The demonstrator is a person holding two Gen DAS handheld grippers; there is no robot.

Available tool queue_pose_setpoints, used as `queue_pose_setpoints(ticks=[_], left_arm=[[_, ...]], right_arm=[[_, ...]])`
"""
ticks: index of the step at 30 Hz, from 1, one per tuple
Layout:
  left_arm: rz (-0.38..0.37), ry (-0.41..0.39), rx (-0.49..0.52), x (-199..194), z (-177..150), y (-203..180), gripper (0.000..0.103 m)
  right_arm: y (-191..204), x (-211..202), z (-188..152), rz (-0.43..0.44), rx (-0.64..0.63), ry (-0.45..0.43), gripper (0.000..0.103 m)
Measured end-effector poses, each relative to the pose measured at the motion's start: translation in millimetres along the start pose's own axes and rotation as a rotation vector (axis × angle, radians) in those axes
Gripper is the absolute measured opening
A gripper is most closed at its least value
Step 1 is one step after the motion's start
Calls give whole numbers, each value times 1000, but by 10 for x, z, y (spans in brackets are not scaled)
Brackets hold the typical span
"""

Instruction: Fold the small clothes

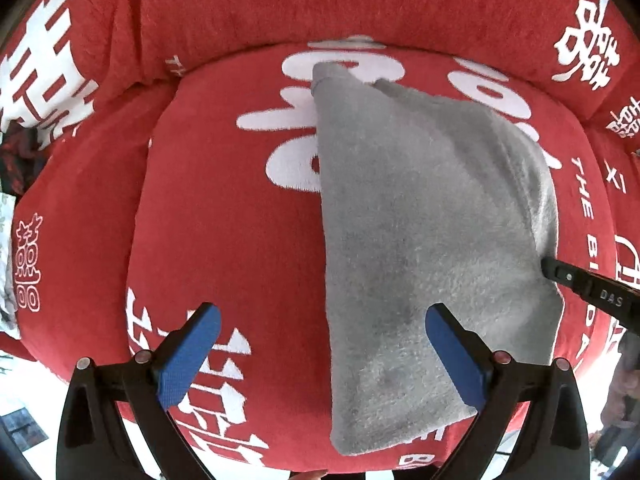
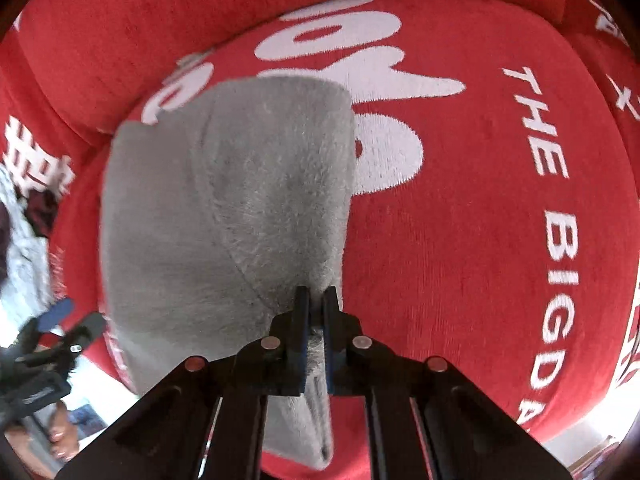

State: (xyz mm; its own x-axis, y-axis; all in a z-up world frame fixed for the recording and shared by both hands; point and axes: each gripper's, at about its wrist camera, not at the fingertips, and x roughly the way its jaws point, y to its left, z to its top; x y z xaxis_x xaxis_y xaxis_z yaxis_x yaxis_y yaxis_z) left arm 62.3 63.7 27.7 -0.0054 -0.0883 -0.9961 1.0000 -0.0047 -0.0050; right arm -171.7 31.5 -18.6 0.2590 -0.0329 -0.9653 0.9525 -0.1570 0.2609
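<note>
One grey fleece garment (image 1: 420, 220), soft, napped, folded into a tapering wedge, lies on your red cushion (image 1: 224, 208), a woven cover with white lettering. Your right gripper (image 2: 316, 300) pinches its right edge between narrow jaws, probably to draw that side over. Your left gripper (image 1: 324, 344) hangs wide apart above the near end, holding nothing.

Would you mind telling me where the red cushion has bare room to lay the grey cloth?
Bare red cushion lies right of the grey cloth, toward the white lettering; another patch on its left. Its right edge is crowded by the right gripper.
</note>
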Motion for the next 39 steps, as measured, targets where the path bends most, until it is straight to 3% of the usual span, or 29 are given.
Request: queue_pose_setpoints(ticks=[7,12,18,26,28,30,31,35,39], left_arm=[[7,36,-25,50,-54,33,103],[-7,51,-35,48,-68,54,102],[-57,89,-18,61,-84,29,103],[-55,91,-3,-3,-114,20,103],[-37,87,-1,-36,-109,22,103],[-34,69,-3,-98,-97,20,103],[-36,60,-2,-121,-92,22,103],[6,5,5,-271,-75,-16,103],[17,-11,7,-344,-46,-40,103]], right_arm=[[-71,-113,-75,-3,29,-9,8],[-124,-204,-165,-65,15,22,8],[-160,-392,-372,-52,53,18,9],[54,-564,-493,-64,28,21,9],[171,-589,-458,-69,10,13,21],[282,-617,-431,-78,-6,1,59],[345,-642,-421,-85,-15,-8,65],[525,-706,-397,-120,-49,-36,80],[620,-742,-397,-156,-64,-53,80]])
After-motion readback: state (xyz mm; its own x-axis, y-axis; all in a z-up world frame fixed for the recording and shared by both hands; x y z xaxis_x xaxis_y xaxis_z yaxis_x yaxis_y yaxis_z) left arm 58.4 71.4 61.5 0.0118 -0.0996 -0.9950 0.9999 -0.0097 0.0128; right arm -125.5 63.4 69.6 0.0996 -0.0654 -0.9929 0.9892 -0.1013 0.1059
